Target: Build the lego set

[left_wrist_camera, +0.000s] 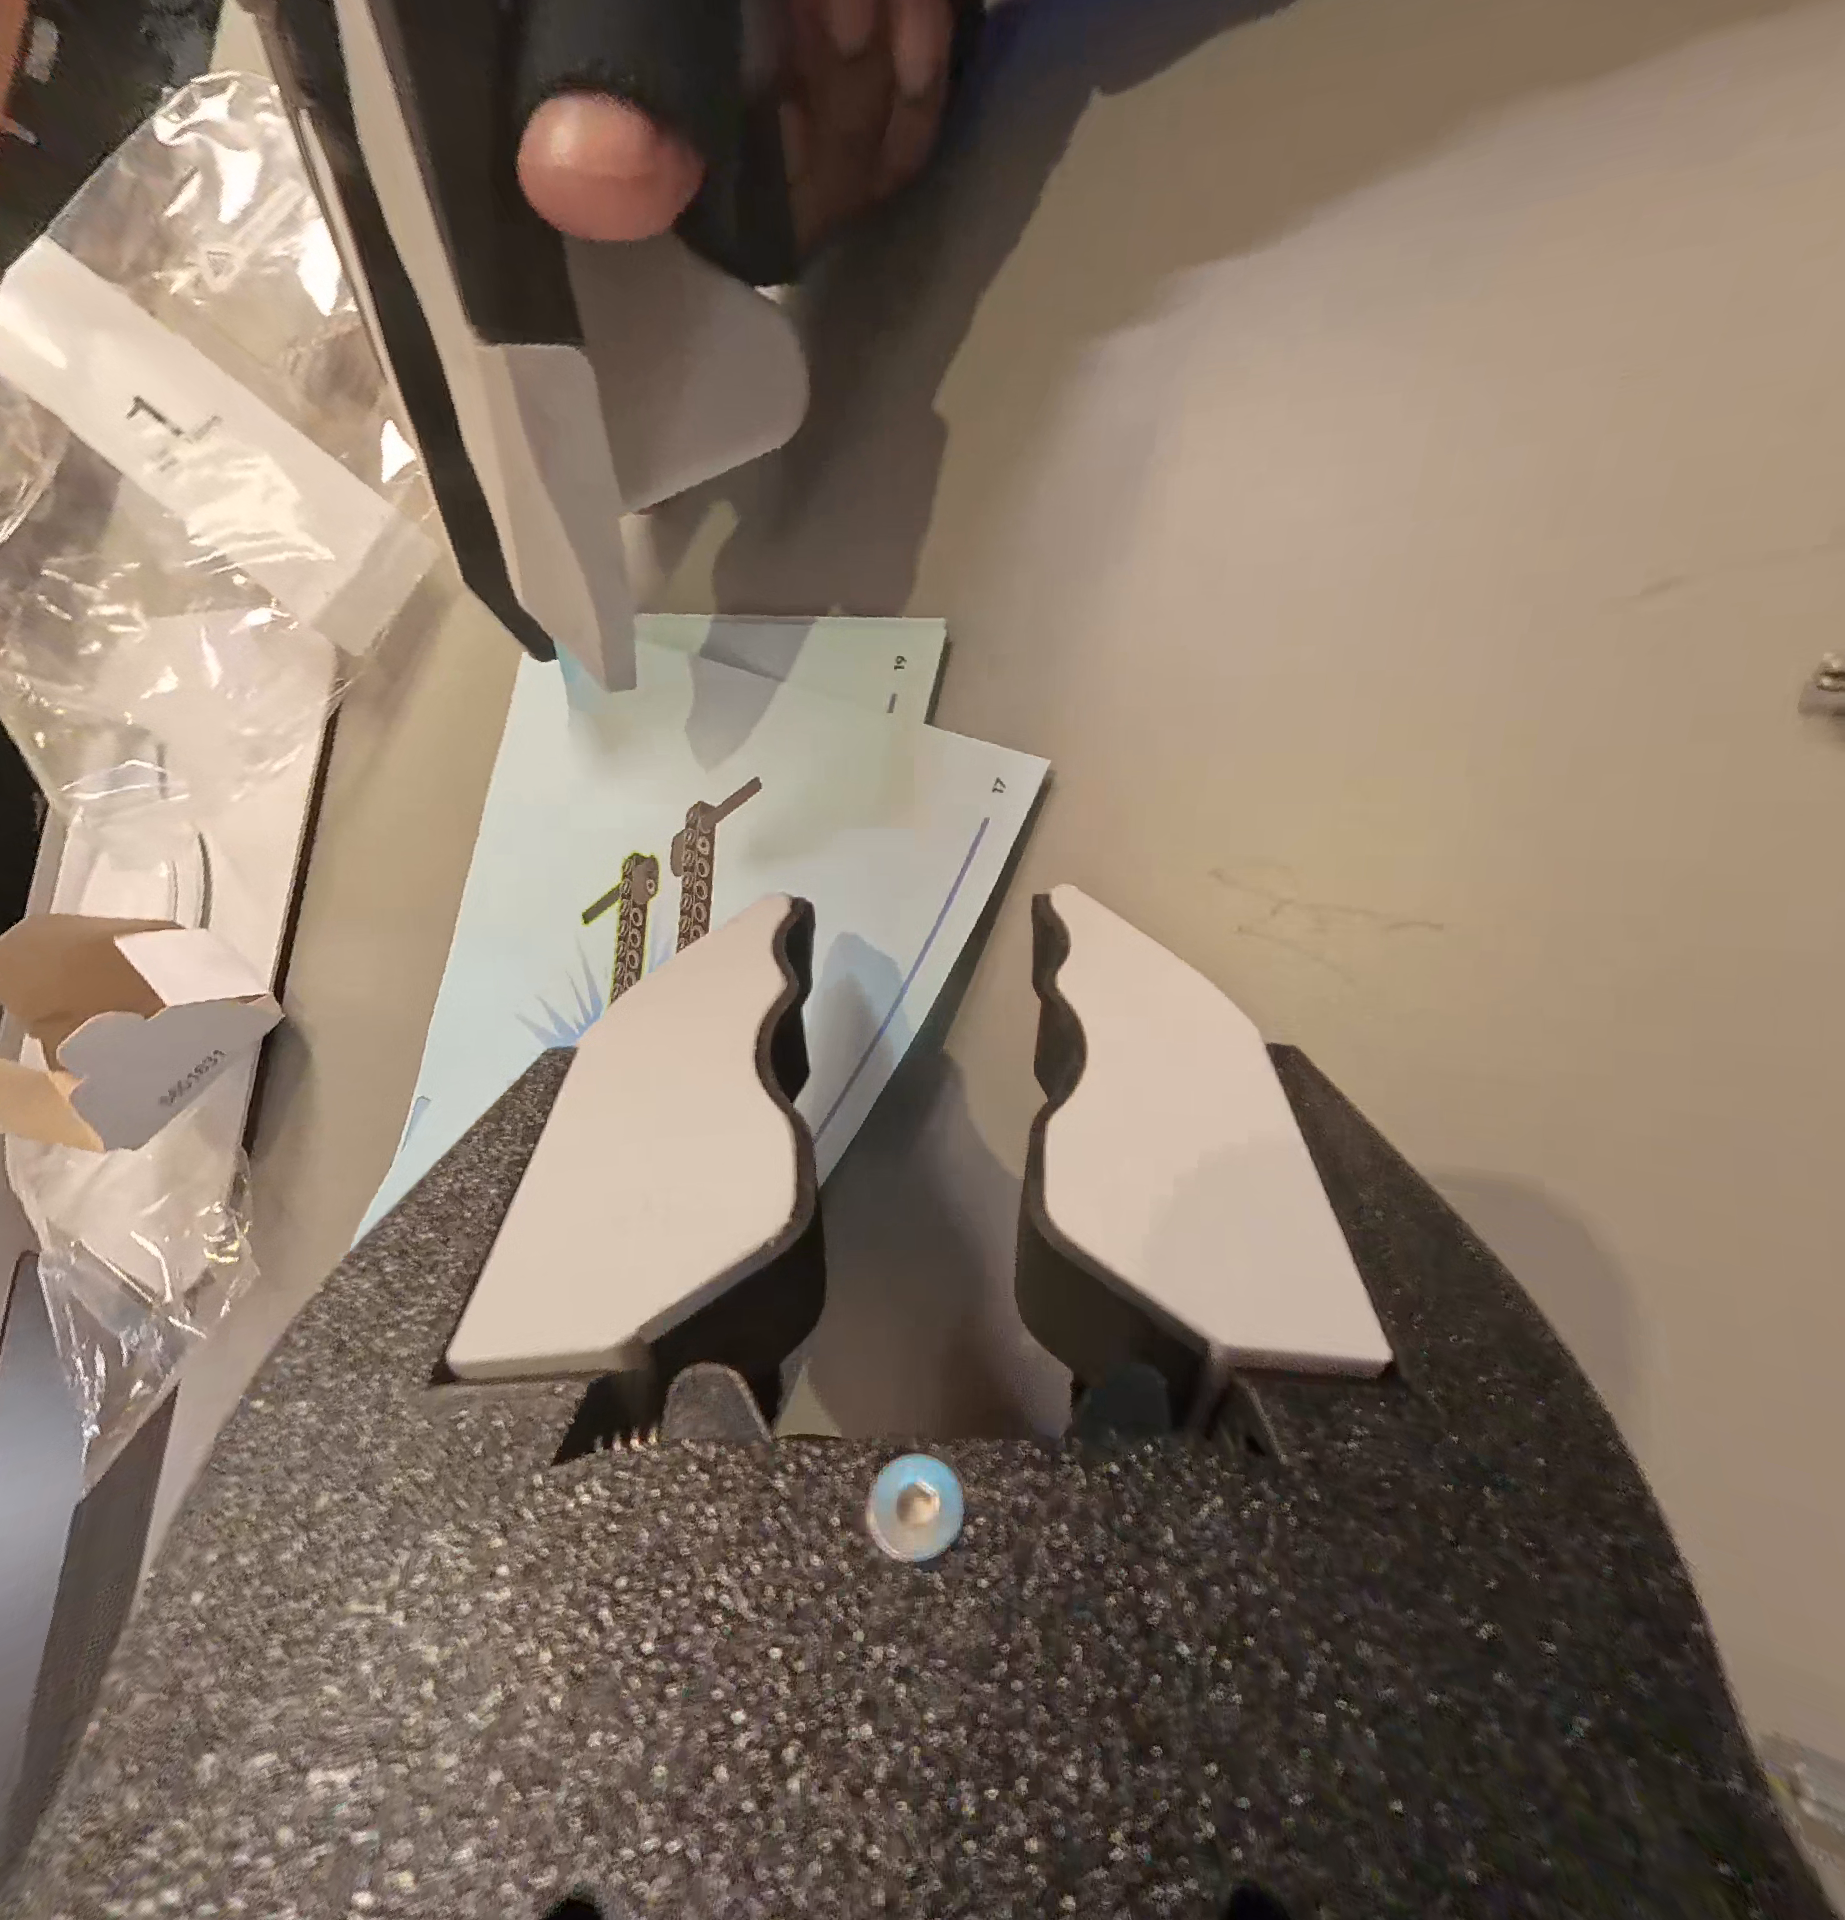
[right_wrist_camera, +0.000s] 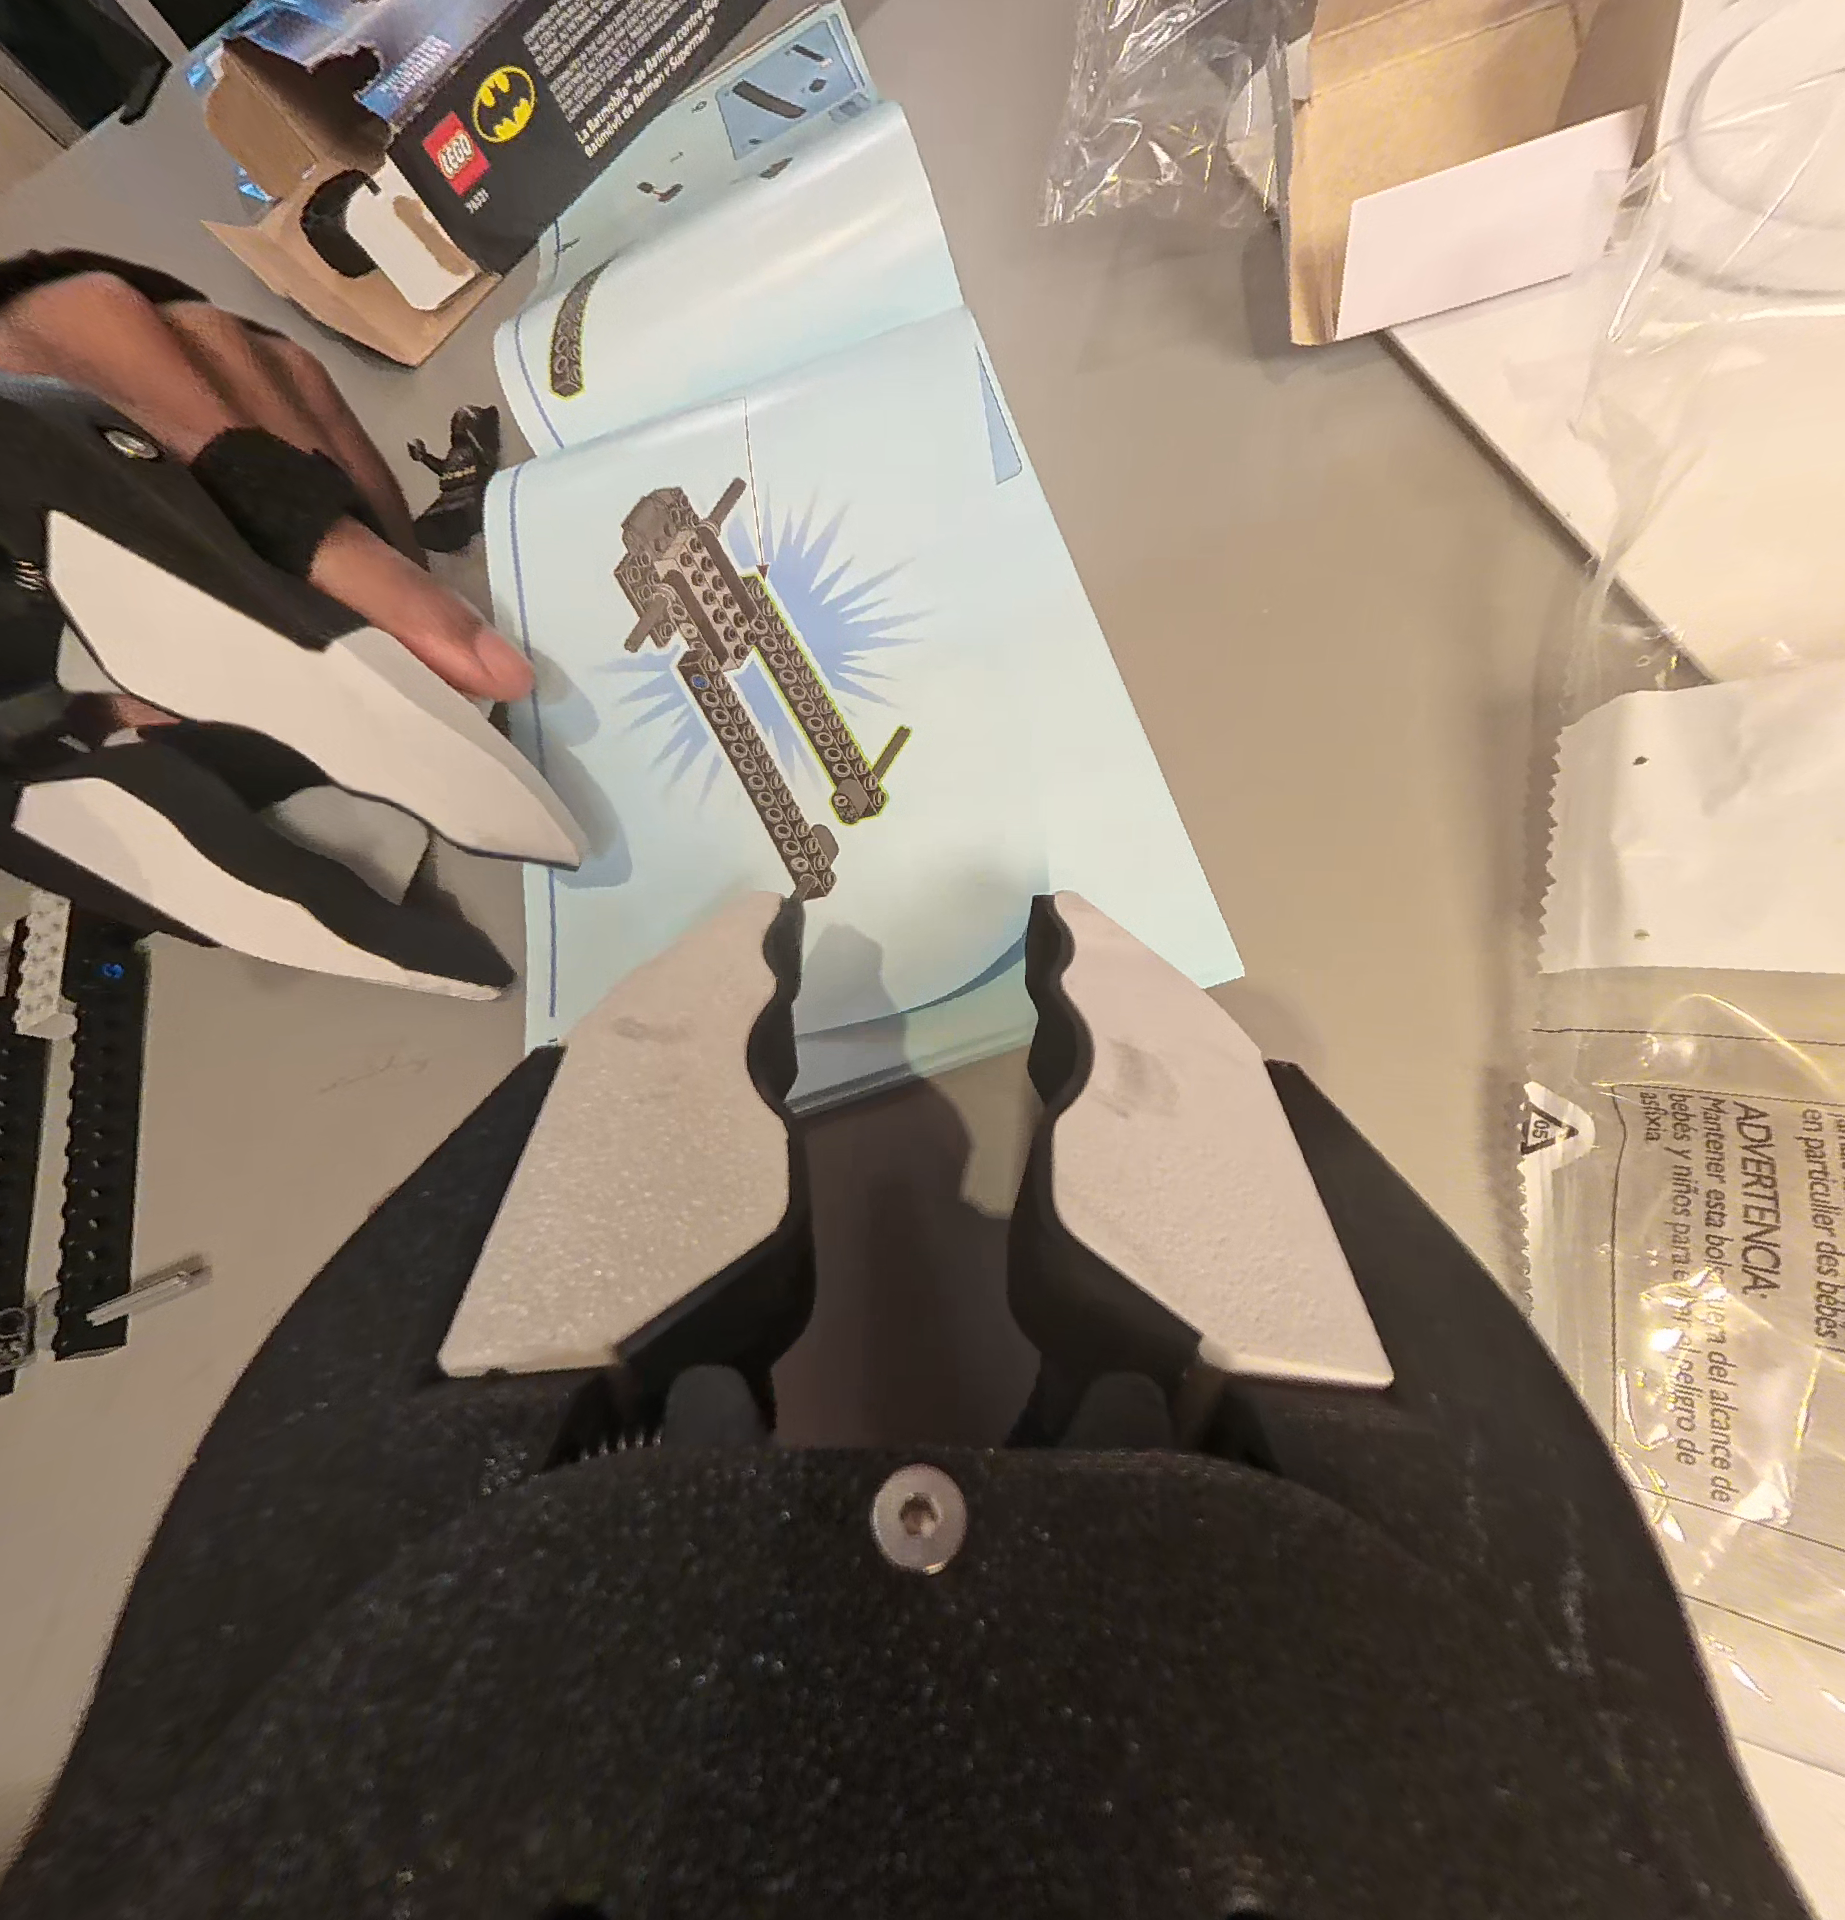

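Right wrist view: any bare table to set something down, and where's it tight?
Bare table lies between the open booklet and the white board with clear bags on the right. Crowded on the left: left gripper, black brick beams, torn box. Right gripper jaws are open, empty.
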The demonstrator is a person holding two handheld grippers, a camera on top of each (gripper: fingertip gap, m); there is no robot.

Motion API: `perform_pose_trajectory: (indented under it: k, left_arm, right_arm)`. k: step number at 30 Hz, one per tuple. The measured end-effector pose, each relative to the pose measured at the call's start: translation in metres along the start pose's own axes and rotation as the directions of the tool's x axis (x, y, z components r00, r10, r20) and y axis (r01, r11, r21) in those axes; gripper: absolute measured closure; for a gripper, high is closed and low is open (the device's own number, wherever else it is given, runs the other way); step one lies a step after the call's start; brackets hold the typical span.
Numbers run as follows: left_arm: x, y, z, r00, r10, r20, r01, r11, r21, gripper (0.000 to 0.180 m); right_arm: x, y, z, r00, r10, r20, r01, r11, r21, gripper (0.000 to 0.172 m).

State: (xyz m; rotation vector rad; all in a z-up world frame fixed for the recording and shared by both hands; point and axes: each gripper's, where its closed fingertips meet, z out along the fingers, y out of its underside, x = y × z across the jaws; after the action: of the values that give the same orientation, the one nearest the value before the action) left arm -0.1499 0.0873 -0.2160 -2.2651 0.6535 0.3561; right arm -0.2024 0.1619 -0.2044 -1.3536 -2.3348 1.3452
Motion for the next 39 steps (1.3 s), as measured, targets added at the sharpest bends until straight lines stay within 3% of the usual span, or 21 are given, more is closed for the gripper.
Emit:
perform_pose_trajectory:
  k: [13, 23, 27, 32, 36, 39]
  left_arm:
    - [-0.007, 0.001, 0.006, 0.996, 0.087, -0.033, -0.089, 0.991, -0.096, 0.148]
    - [-0.008, -0.010, 0.002, 0.998, 0.064, 0.000, -0.064, 0.997, -0.035, 0.180]
    - [-0.013, -0.008, 0.001, 0.999, 0.033, 0.024, -0.033, 0.999, -0.006, 0.180]
    - [-0.028, -0.005, -0.009, 0.979, -0.193, 0.059, 0.188, 0.978, 0.087, 0.180]
    - [-0.046, -0.011, -0.027, 0.890, -0.455, 0.024, 0.436, 0.865, 0.248, 0.180]
    - [-0.059, -0.010, -0.043, 0.827, -0.562, 0.013, 0.522, 0.777, 0.352, 0.180]
  right_arm:
    - [-0.001, -0.002, -0.002, 1.000, 0.006, 0.020, -0.007, 1.000, 0.021, 0.131]
    - [0.000, -0.006, -0.005, 1.000, 0.011, 0.020, -0.012, 0.998, 0.056, 0.129]
    - [0.003, -0.012, -0.009, 1.000, 0.014, -0.001, -0.014, 0.994, 0.104, 0.123]
    - [0.006, -0.021, -0.014, 0.998, -0.001, -0.061, 0.012, 0.985, 0.175, 0.120]
    - [0.012, -0.033, -0.024, 0.986, -0.008, -0.169, 0.055, 0.960, 0.276, 0.121]
    - [0.017, -0.041, -0.034, 0.961, -0.004, -0.278, 0.103, 0.934, 0.341, 0.122]
